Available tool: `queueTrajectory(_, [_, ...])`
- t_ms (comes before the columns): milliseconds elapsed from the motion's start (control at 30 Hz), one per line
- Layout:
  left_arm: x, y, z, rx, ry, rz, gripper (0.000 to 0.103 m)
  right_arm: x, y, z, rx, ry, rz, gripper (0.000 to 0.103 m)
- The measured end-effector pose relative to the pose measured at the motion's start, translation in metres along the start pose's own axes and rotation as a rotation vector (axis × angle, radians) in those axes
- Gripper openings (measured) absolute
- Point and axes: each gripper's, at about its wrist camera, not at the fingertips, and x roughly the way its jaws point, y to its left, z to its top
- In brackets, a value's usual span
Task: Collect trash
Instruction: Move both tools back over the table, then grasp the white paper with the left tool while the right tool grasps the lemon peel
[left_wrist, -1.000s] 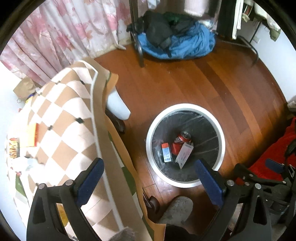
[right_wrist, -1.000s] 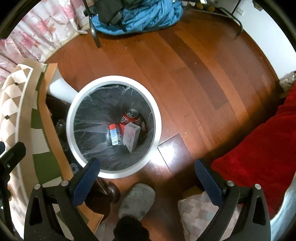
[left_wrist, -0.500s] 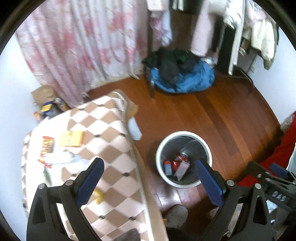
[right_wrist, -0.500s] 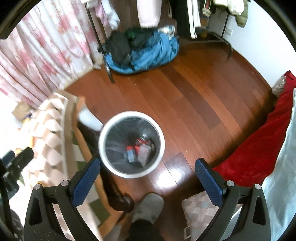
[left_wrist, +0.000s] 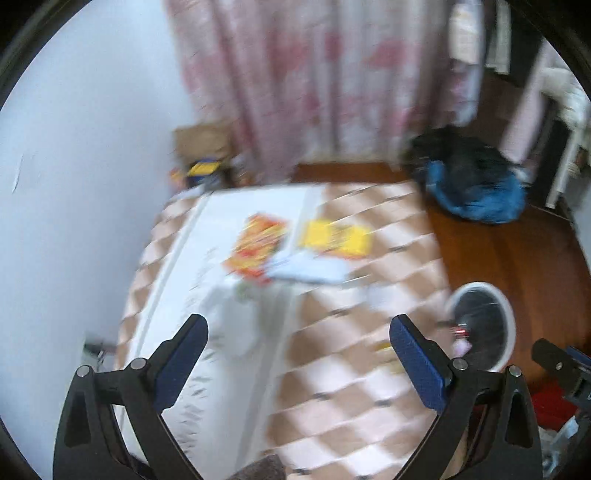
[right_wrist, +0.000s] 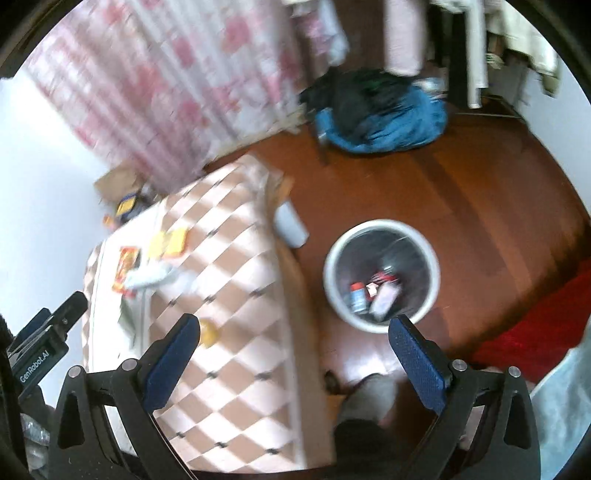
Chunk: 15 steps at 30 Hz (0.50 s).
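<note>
Trash waits mid-frame on the checkered tabletop (left_wrist: 332, 369), a red-orange wrapper (left_wrist: 255, 247) touching a yellow packet (left_wrist: 336, 236), so the left claw (left_wrist: 295, 354), apart and empty like the right claw (right_wrist: 291, 350), should probably descend onto one edge, then carry to the white bin (right_wrist: 382, 275) at the right.

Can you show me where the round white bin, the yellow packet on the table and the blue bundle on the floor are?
round white trash bin (right_wrist: 433, 258): right wrist view, on its right rim.
flat yellow packet (right_wrist: 168, 242): right wrist view, its middle.
blue fabric bundle (right_wrist: 402, 127): right wrist view, its blue part.
</note>
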Motion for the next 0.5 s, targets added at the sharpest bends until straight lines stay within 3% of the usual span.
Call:
queueTrajectory(100, [0.031,0.048,-0.018,-0.056,0.058,0.048,0.101,0.045,0.038,-0.011,-0.024,0.075,0.022,0.103])
queueTrajectory(200, [0.060,0.083,-0.032,-0.087,0.112,0.074,0.101,0.086,0.059,-0.020,-0.021,0.140,0.040,0.091])
queueTrajectory(267, [0.079,0.098,-0.038,-0.101,0.144,0.069,0.101,0.112,0.070,-0.025,-0.018,0.181,0.046,0.082])
queueTrajectory(400, [0.112,0.122,-0.046,-0.121,0.204,0.040,0.101,0.157,0.089,-0.034,-0.017,0.246,0.025,0.075])
queueTrajectory(500, [0.133,0.126,-0.043,-0.125,0.236,0.000,0.100,0.182,0.100,-0.040,-0.016,0.299,0.038,0.053])
